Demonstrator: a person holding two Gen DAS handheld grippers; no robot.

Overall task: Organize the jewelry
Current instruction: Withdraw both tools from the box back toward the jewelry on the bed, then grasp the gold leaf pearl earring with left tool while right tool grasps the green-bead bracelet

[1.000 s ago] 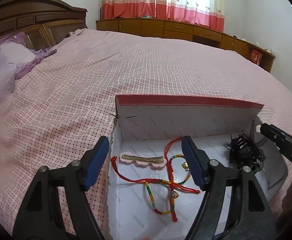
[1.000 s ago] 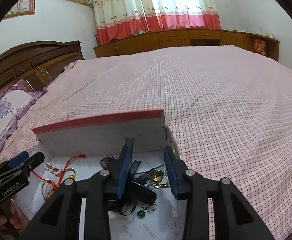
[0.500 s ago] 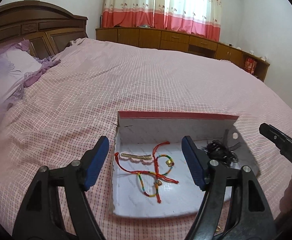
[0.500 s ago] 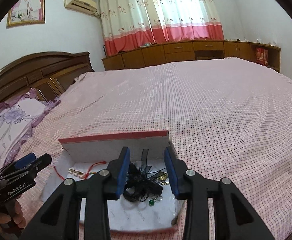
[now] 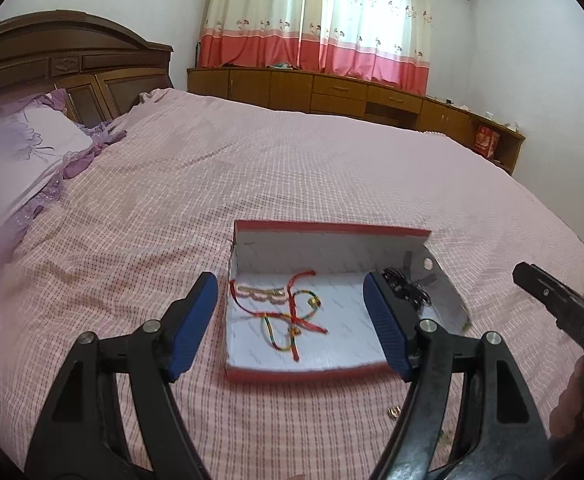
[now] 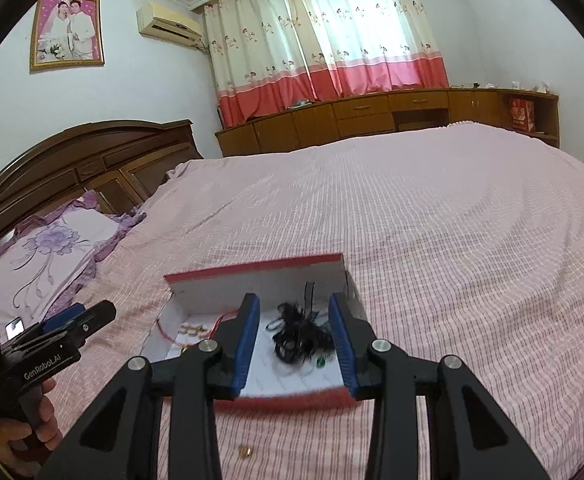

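Observation:
A red-edged white box (image 5: pixel 304 372) lies open on the pink bed, also in the right wrist view (image 6: pixel 251 270). Inside are a red cord bracelet (image 5: pixel 306 318), a multicoloured bracelet (image 5: pixel 277 340), a pink and gold hair clip (image 5: pixel 259 292) and a black feathery hair piece (image 6: pixel 298 338), which also shows in the left wrist view (image 5: pixel 406 292). A small gold ring (image 6: pixel 245 451) lies on the bedspread in front of the box; it also shows in the left wrist view (image 5: pixel 392 412). My left gripper (image 5: pixel 289 320) is open and empty, held back above the box. My right gripper (image 6: pixel 294 346) is open and empty above the box's right end.
The pink checked bedspread (image 5: pixel 292 168) stretches all around the box. A purple pillow (image 5: pixel 15 156) and dark wooden headboard (image 5: pixel 71 60) are at the left. Low wooden cabinets (image 6: pixel 372 116) line the far wall under red and cream curtains.
Both grippers have drawn back and up from the box, so the whole box now shows. The right gripper's jaws have spread a little. The jewelry in the box has not moved.

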